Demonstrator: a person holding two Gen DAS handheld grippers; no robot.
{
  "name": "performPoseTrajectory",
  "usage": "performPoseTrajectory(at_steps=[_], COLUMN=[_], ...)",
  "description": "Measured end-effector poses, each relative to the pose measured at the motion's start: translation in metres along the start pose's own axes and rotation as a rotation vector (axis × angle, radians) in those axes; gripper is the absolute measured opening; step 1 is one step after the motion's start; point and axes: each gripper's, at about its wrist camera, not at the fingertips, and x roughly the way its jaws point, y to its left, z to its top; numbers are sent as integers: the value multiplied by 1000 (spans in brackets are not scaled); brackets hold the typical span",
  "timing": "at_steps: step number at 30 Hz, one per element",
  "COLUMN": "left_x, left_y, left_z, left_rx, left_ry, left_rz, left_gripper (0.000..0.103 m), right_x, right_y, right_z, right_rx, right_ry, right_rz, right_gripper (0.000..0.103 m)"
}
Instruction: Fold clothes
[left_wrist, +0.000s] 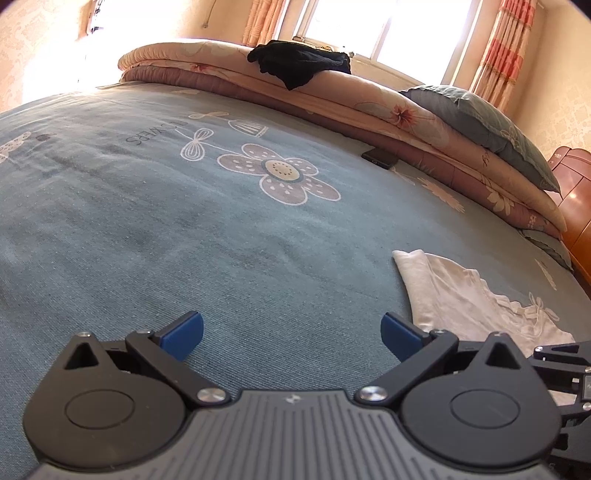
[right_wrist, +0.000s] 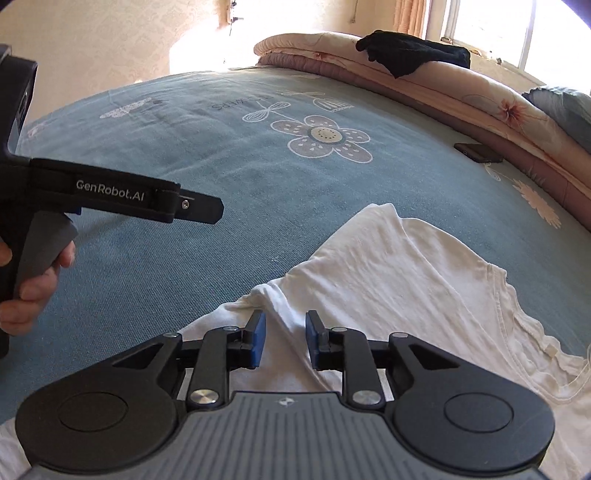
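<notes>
Crumpled white cotton T-shirt (right_wrist: 399, 273) on blue flower-print bed sheet (left_wrist: 147, 221), folding barely begun; left tongs (left_wrist: 291, 334) wide apart, empty; right tongs (right_wrist: 284, 341) slightly apart over shirt, nothing clamped.

Left gripper (left_wrist: 291, 334) at bottom centre, jaws wide apart over bare blue bedsheet (left_wrist: 147, 229), nothing between them. White garment (left_wrist: 454, 295) lower right. Black clothing (left_wrist: 299, 62) on folded quilt (left_wrist: 369, 107), top centre.

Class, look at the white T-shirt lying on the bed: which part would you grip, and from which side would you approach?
Probably the raised fold of the white T-shirt, just ahead of the right gripper. Come from above, one pad on each side of the ridge. It stands up off the blue bedsheet, so the open pads can pinch it; the flat areas offer no edge.
</notes>
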Motion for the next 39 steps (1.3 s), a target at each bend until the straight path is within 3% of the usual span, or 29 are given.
performPoseTrajectory(at_steps=[1,3,5,15,20,22,25,29,32,36,39], left_x=[0,0,-1,-3,-1,0,3,8,10,14,17], left_y=[1,2,3,2,2,1,-4,-12,-18,-34,-49], left_z=[0,1,1,1,1,0,-2,-4,-6,-11,-17], left_rx=[-3,-12,-16,-19,-13,-8,17,62,88,149,220], left_ry=[-1,-1,-3,-13,-4,2,17,32,37,42,30], left_rz=[0,2,2,-13,-1,1,13,33,39,31,55], left_gripper=[102,102,102,102,102,102,102,102,102,102,102], right_x=[2,4,7,15,-15,-17,-1,31,20,10,4], right_y=[6,15,20,26,16,6,-10,-27,-30,-62,-105], right_z=[-2,-2,0,7,14,20,26,22,22,28,24], right_rx=[-43,-77,-85,-40,-26,6,61,165,136,154,249], right_ry=[-6,-23,-27,-40,-80,-86,-56,25,23,-34,-32], right_rz=[-22,-57,-80,-66,-7,-26,-59,-5,28,-56,-129], right_gripper=[26,7,6,7,13,13,11,11,11,15,15])
